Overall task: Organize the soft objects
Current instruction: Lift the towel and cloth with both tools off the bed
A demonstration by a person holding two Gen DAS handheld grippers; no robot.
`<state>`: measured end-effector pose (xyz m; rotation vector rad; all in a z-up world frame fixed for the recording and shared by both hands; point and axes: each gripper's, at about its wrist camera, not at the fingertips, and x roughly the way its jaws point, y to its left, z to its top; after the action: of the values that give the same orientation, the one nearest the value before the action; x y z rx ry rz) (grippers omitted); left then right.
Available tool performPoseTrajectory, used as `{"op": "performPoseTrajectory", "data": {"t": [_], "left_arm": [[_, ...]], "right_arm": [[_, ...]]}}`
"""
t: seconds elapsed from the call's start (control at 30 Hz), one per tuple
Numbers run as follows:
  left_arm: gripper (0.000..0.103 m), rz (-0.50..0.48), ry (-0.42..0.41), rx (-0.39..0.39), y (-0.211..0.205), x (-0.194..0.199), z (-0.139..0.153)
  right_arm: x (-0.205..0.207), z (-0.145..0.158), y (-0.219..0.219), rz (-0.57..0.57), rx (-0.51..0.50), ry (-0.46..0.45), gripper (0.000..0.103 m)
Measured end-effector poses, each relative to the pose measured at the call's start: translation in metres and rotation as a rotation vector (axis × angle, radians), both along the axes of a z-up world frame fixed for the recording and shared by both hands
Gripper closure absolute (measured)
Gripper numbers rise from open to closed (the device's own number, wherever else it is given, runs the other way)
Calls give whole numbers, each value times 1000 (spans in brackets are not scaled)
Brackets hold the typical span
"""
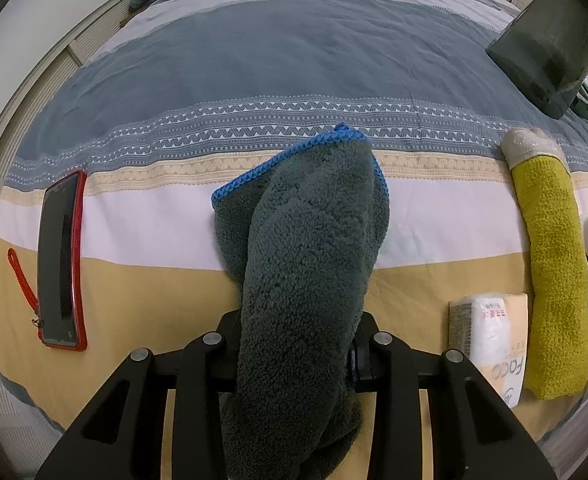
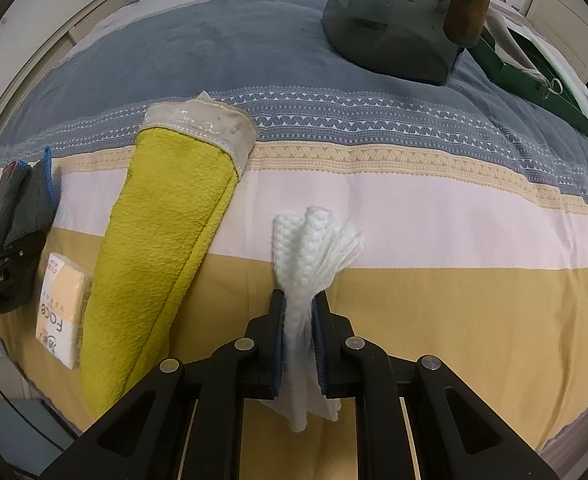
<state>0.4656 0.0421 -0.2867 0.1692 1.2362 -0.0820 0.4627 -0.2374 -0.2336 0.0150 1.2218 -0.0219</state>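
Only the left view shows the left hand-held gripper (image 1: pixel 298 344) grasping a grey towel (image 1: pixel 306 248), a phone (image 1: pixel 59 264) to its left; the right hand-held gripper (image 2: pixel 298 320) clenches a white cloth (image 2: pixel 314 248).

Soft, even indoor light, faint shadows; both fisheye views sharp, edges bowed and dark-vignetted.

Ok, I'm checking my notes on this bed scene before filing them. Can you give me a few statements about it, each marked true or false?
1. The left gripper holds a dark grey towel with blue edging. True.
2. The right gripper is empty. False: it is clamped on a white cloth.
3. The yellow-green towel lies folded on the bedspread. True.
4. The phone has a blue case. False: the case is red.
5. A tissue pack lies beside the yellow-green towel. True.
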Motion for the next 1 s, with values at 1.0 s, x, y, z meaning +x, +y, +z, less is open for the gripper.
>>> {"op": "performPoseTrajectory", "data": {"t": [1.0], "left_arm": [[73, 77, -13, 31, -29, 0, 42]], "right_arm": [[-3, 51, -6, 55, 14, -74, 91]]}}
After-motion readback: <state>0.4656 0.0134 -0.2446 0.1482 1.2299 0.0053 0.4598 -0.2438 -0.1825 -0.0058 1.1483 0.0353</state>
